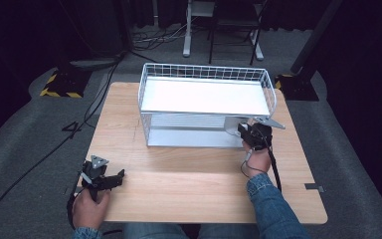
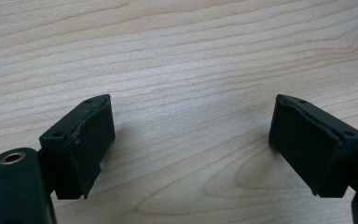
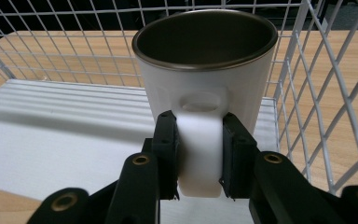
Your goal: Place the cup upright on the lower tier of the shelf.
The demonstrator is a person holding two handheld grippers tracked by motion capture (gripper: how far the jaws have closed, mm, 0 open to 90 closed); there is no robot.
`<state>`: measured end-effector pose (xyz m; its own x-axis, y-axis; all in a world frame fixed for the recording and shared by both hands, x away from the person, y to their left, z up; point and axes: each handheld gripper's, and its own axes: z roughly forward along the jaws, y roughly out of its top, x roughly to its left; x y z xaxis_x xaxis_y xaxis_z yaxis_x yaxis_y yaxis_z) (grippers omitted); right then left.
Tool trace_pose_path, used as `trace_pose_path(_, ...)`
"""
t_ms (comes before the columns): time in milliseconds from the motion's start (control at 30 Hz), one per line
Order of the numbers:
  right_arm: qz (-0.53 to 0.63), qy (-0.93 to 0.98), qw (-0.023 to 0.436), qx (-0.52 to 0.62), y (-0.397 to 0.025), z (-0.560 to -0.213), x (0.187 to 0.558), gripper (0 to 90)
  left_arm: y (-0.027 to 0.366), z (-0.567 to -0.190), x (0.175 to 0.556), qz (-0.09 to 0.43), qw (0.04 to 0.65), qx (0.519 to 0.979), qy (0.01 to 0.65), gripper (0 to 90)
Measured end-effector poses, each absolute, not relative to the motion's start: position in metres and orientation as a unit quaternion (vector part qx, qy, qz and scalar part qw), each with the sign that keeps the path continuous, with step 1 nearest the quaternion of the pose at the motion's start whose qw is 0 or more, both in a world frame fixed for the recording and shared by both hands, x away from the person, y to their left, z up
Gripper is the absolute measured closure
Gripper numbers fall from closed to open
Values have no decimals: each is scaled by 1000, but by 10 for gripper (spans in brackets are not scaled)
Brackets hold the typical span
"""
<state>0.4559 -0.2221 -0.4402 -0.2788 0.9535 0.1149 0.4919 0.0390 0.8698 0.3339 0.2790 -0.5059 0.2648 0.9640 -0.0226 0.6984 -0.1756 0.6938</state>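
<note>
1. Up close, the right gripper (image 3: 199, 154) has its two black jaws pressed against either side of the white handle (image 3: 199, 154) of a white mug (image 3: 206, 70), whose inside is dark metal.
2. That mug stands upright on the lower shelf (image 3: 51, 135) of a white wire rack (image 1: 206, 102), near the rack's right end, close to the wire side wall.
3. Meanwhile the left gripper (image 2: 191, 140) rests low over the bare wooden surface (image 2: 191, 56) near its front left corner, jaws spread wide, nothing between them.
</note>
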Motion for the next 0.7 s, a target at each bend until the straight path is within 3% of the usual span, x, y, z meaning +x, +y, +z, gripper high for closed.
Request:
trace_pose_path(300, 425, 681, 271, 531, -223, -443, 454, 701, 279, -506, 334, 218, 304, 735, 565, 146)
trace_pose_path(700, 433, 676, 275, 529, -227, -441, 449, 545, 279, -506, 334, 218, 304, 735, 566, 146)
